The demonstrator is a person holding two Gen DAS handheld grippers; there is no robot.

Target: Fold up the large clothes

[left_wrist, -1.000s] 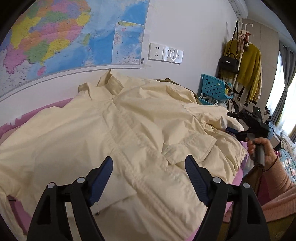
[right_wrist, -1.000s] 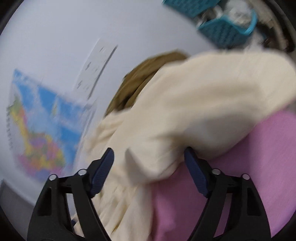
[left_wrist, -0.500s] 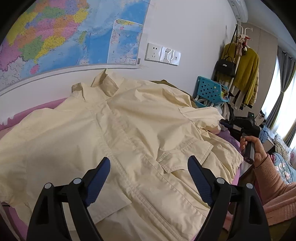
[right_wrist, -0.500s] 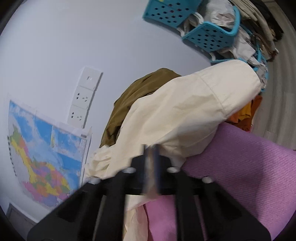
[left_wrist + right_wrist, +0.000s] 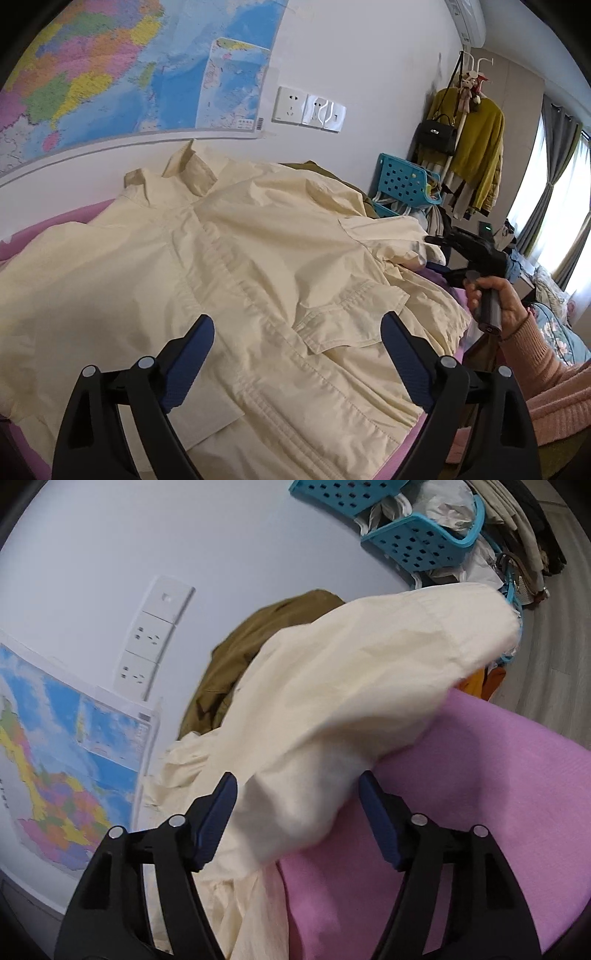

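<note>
A large cream shirt (image 5: 229,266) lies spread face up on a pink mat (image 5: 70,218), collar toward the wall. My left gripper (image 5: 297,354) is open and empty, hovering above the shirt's lower front. My right gripper (image 5: 297,812) is open, with the shirt's right sleeve (image 5: 354,709) lying between its fingers, not clamped. The right gripper also shows in the left wrist view (image 5: 439,254) at the shirt's right edge, held by a hand.
A brown garment (image 5: 236,664) lies behind the shirt by the wall. Blue plastic baskets (image 5: 421,539) stand at the mat's right end. A wall map (image 5: 110,74), sockets (image 5: 308,110) and a coat rack with a yellow sweater (image 5: 476,144) are beyond.
My right gripper shut half a second ago and has opened again around the sleeve. My left gripper has drawn back slightly and stayed open.
</note>
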